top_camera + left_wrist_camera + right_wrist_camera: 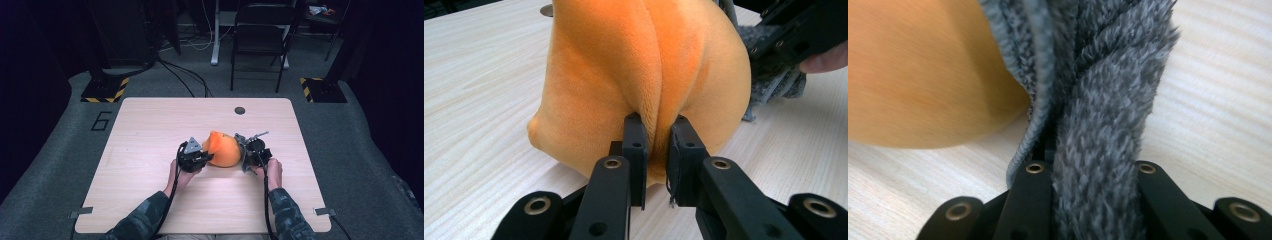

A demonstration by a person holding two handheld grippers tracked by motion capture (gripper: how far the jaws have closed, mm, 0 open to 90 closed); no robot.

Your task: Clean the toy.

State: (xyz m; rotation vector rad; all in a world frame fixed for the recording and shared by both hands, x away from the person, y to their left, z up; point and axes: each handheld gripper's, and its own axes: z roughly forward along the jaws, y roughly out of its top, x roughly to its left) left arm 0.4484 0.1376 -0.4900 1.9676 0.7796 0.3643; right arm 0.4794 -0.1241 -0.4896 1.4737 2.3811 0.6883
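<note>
Two tongs grip: left tongs [656,165] pinch the orange plush [644,75], right tongs [1088,170] clamp the grey fleece [1098,100].

From my seat, the orange plush [639,75] reads as short-piled velvety cloth, matt, with a stitched seam pinched into a soft fold. The grey fabric [1098,100] I see is shaggier, a fuzzy fleece with a knitted ribbed edge. The desk [484,100] looks like pale wood-grain laminate, smooth with a faint sheen. My left gripper [656,165] has matt black plastic jaws with brass-coloured metal rivets; the right gripper [1088,190] looks the same. The floor [350,150] is rough grey carpet.
</note>
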